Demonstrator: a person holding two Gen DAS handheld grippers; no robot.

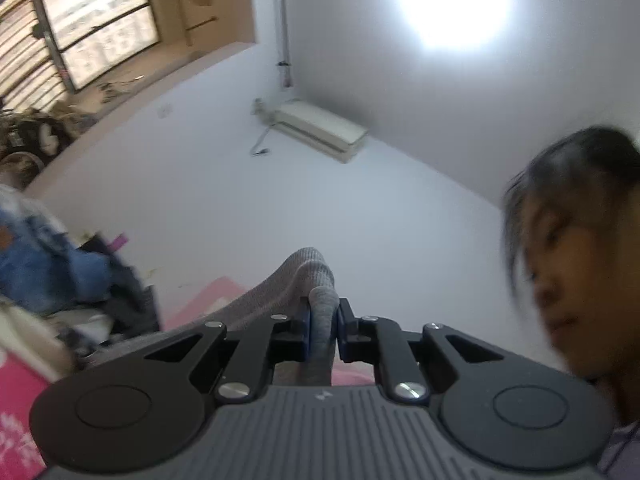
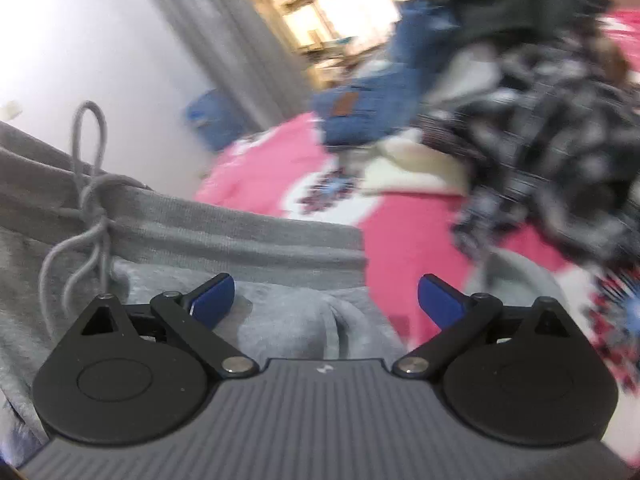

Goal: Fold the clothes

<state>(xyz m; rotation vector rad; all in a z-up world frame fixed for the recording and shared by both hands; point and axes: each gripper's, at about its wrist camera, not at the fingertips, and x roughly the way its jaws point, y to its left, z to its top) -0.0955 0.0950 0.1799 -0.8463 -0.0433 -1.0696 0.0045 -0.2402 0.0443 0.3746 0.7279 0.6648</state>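
Grey sweatpants [image 1: 308,276] pinched by left gripper [image 1: 322,320]; right gripper [image 2: 326,300] spread; no legible writing.

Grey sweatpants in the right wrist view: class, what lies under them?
The grey sweatpants, with a knotted drawstring, lie over a pink patterned bedspread that shows beside them. Whatever sits directly beneath the fabric is covered.

Grey sweatpants [image 2: 240,232] (pink bedspread [image 2: 404,240])
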